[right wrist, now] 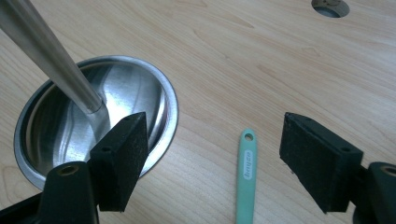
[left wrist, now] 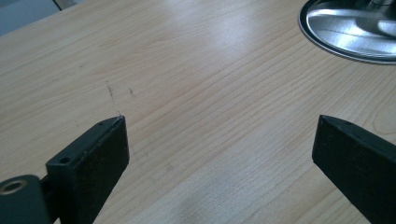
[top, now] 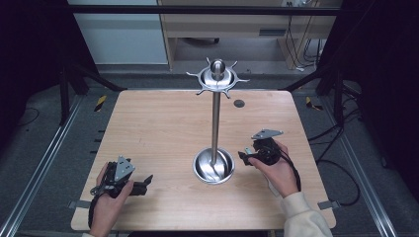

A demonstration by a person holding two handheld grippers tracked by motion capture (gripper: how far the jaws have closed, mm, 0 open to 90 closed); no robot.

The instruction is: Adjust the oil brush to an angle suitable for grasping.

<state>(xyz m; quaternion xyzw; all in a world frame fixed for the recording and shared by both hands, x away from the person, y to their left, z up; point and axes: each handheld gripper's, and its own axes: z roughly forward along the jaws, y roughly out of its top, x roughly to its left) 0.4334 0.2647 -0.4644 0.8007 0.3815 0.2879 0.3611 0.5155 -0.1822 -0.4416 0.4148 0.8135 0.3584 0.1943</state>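
Observation:
A steel stand rises from mid-table: a round dish base [top: 213,166], a thin pole [top: 215,123] and a ring of hooks at its top [top: 217,77]. My right gripper [top: 243,157] rests just right of the base and is open. In the right gripper view a slim teal handle with a hole at its end [right wrist: 246,175] lies flat on the wood between the jaws of my right gripper [right wrist: 215,119], touching neither pad; the base [right wrist: 161,95] and pole [right wrist: 51,60] sit to the left. My left gripper [top: 144,182] lies near the front left, open [left wrist: 222,126] over bare wood.
The wooden table [top: 158,128] has a small round hole [top: 239,103] at the back right, also seen as a hole [right wrist: 330,6] in the right gripper view. The dish base's rim [left wrist: 327,44] shows at the upper right of the left gripper view. Dark frame rails flank the table.

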